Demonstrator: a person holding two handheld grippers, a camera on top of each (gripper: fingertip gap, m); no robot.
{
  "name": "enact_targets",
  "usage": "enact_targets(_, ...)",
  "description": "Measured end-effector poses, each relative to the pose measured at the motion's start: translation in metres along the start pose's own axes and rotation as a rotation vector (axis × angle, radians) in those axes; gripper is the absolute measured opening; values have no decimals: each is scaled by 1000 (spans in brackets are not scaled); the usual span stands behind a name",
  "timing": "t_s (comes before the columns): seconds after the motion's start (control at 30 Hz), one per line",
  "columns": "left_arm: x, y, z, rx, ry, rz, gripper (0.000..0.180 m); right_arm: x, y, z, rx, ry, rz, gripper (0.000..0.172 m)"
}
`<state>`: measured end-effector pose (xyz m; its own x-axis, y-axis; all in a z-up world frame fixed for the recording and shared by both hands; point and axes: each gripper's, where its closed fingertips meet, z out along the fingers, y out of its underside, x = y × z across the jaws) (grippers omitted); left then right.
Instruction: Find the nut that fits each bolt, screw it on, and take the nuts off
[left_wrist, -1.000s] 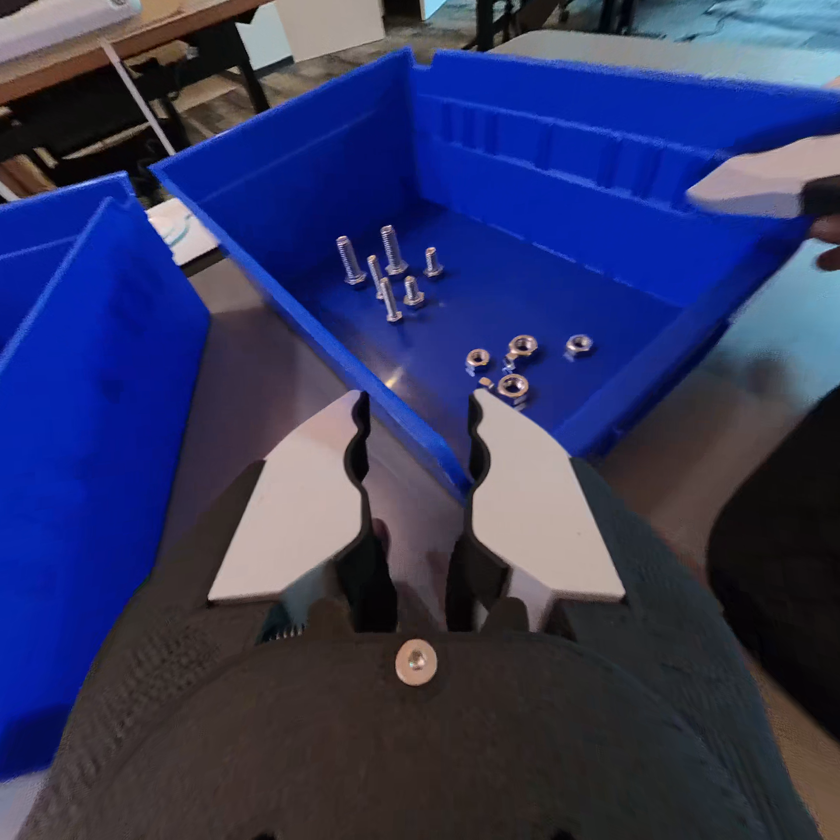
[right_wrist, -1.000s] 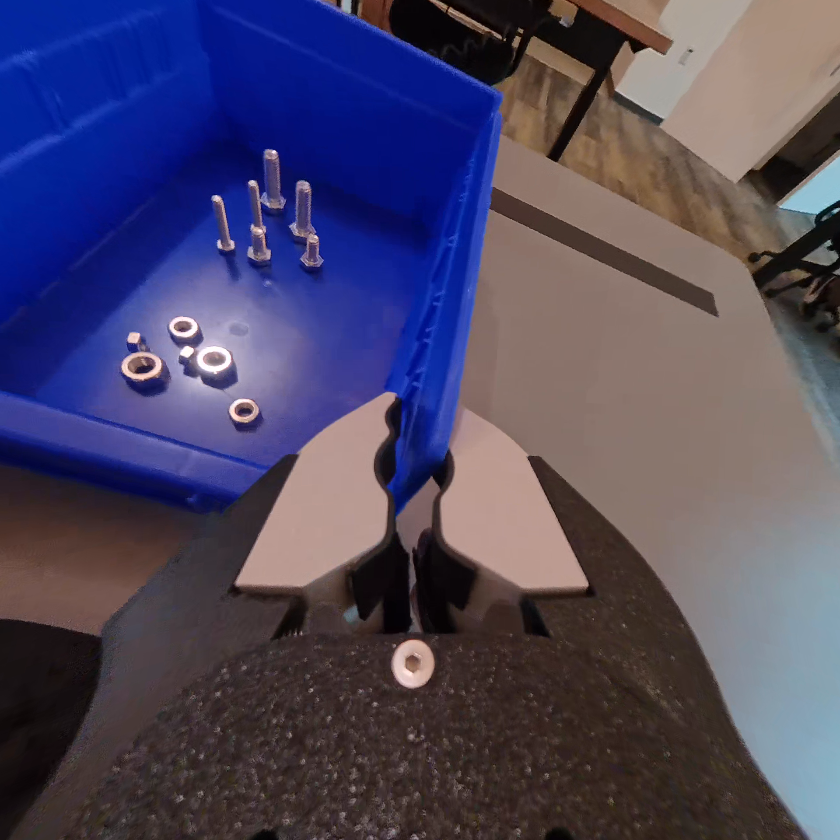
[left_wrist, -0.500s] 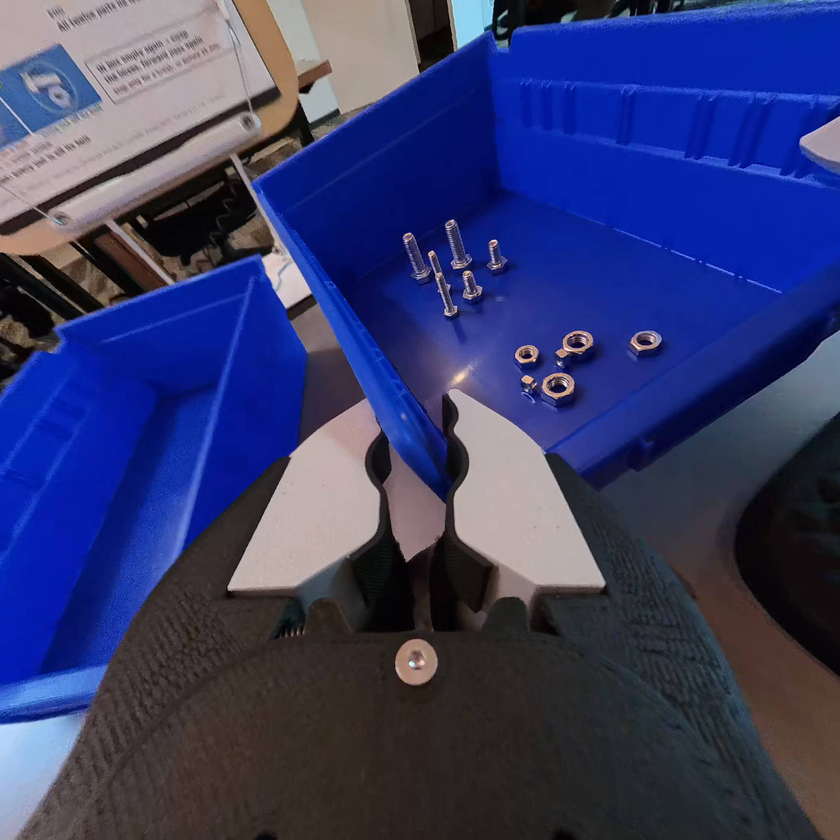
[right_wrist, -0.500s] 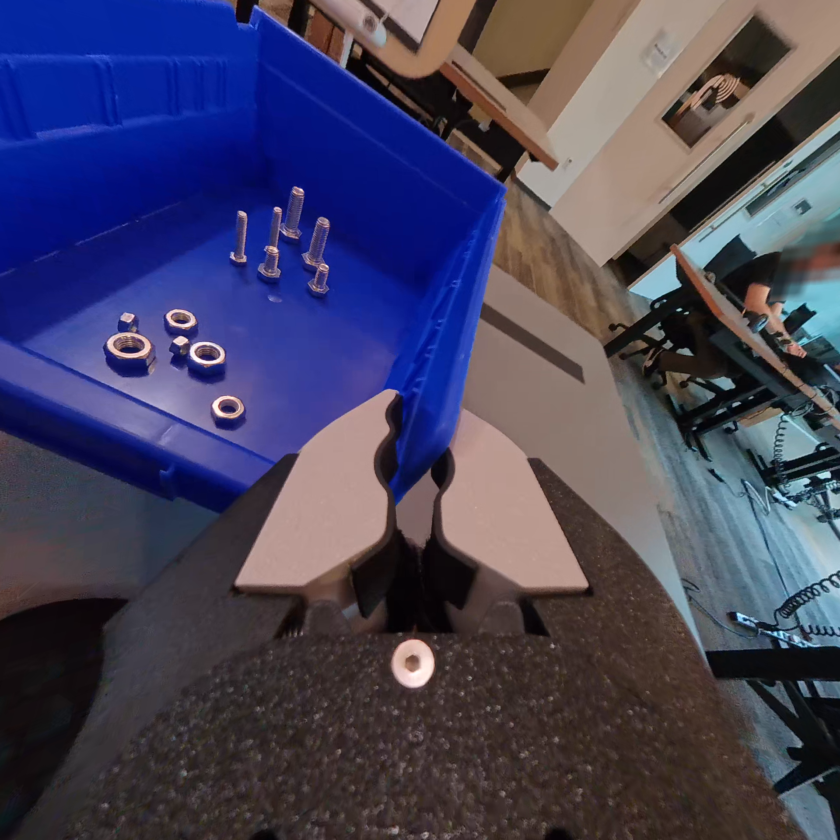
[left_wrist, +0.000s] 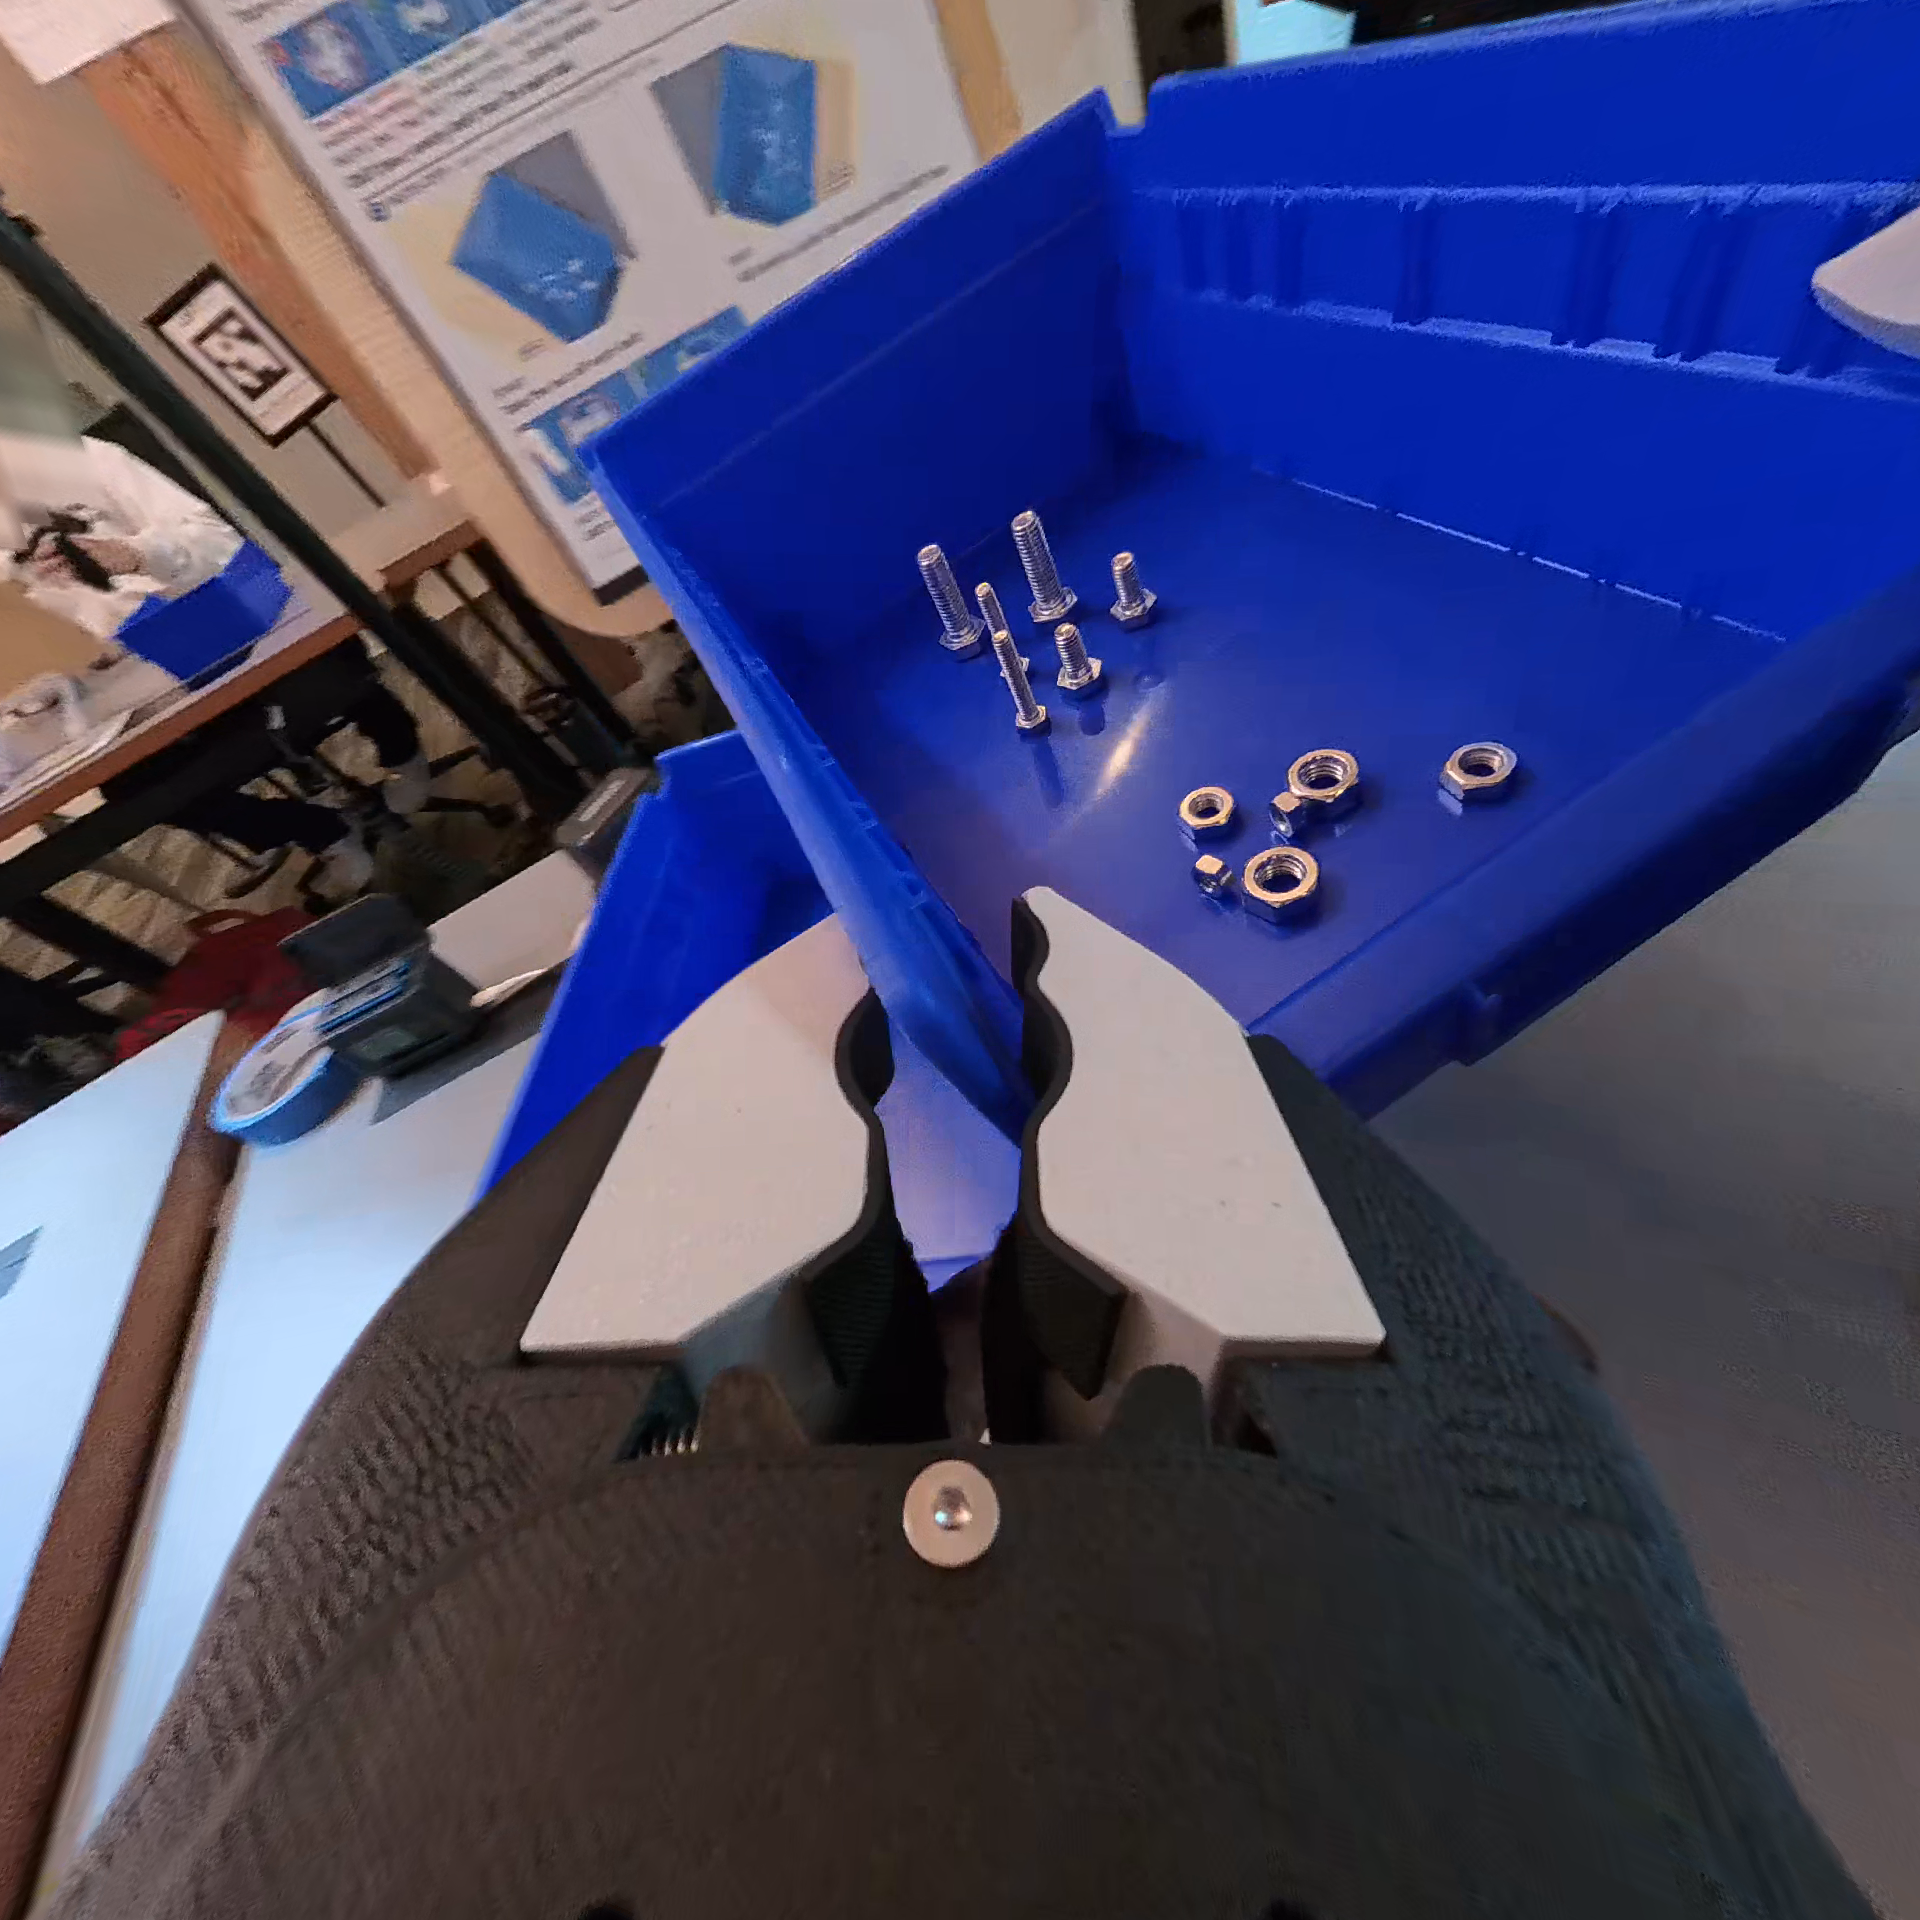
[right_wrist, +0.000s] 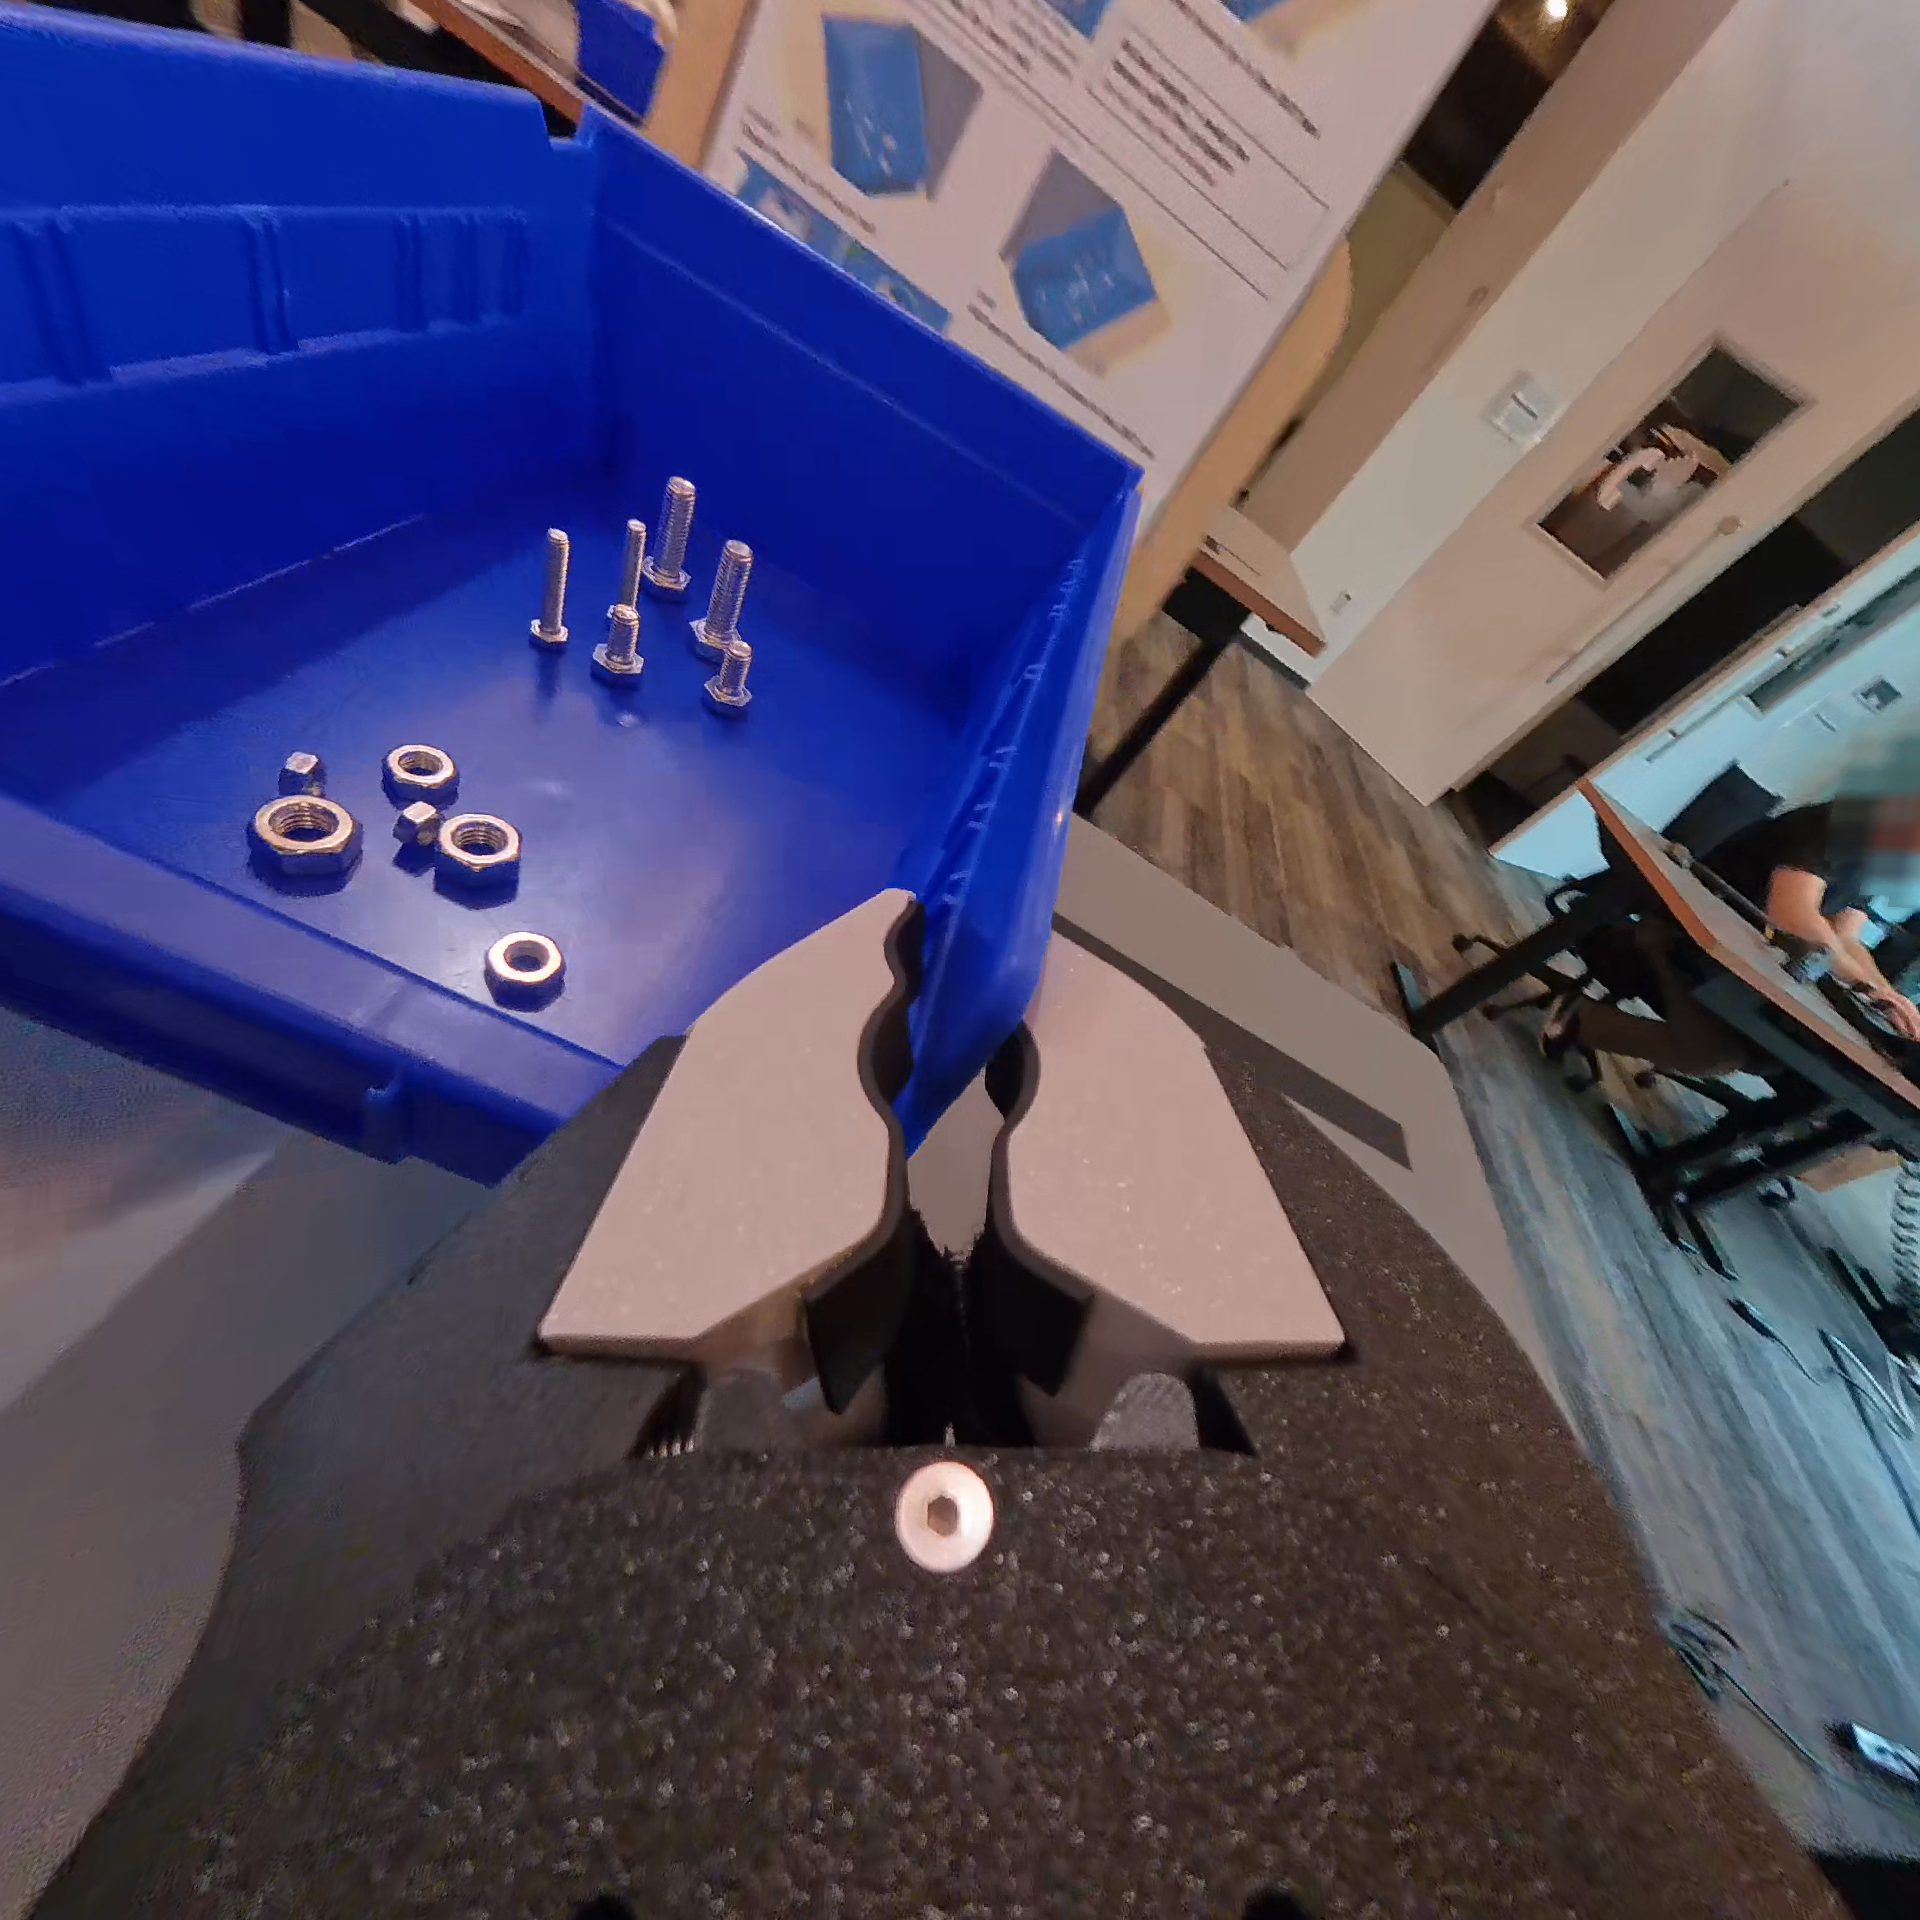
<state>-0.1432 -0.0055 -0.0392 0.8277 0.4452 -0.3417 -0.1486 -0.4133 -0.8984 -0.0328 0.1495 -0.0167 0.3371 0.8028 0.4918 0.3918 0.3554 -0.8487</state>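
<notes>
A blue bin (left_wrist: 883, 416) holds several silver bolts (left_wrist: 1029, 613) standing on their heads and several loose nuts (left_wrist: 1278, 821) near its low front edge. My left gripper (left_wrist: 945, 987) is shut on the bin's left side wall near the front corner. My right gripper (right_wrist: 971, 966) is shut on the bin's right side wall (right_wrist: 997, 810). The bolts (right_wrist: 655, 603) and nuts (right_wrist: 416, 821) also show in the right wrist view. One of the right gripper's fingers (left_wrist: 1870, 281) shows at the far right of the left wrist view. The bin is held tilted above the grey table (left_wrist: 1662, 1247).
A second blue bin (left_wrist: 665, 935) stands to the left, close under the held one. A blue tape roll (left_wrist: 275, 1081) and a dark device (left_wrist: 384, 997) lie farther left. A poster board (left_wrist: 582, 208) stands behind. A person (right_wrist: 1808, 914) sits at a desk far right. Left tips to right tips: about 20 cm.
My left gripper closed on the bin's left wall. Both grippers then raised and tilted the bin, so more of the room shows behind it. Bolts and nuts kept their places.
</notes>
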Motion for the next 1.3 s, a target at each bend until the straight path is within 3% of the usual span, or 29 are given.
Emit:
enact_targets(0.37, -120, 74, -74, -141, -225, -16, 20, -142, -72, 41, 109, -234, 28, 9)
enact_targets(0.67, -187, 137, -147, -235, -384, -57, 20, -254, -119, 45, 183, -409, -4, 10)
enact_targets(0.9, -208, 178, -180, -268, -444, -74, 20, -312, -126, 41, 232, -464, -53, 10)
enact_targets(1.3, -204, 230, -187, -293, -461, -106, 20, -355, -102, 42, 253, -471, -147, 11)
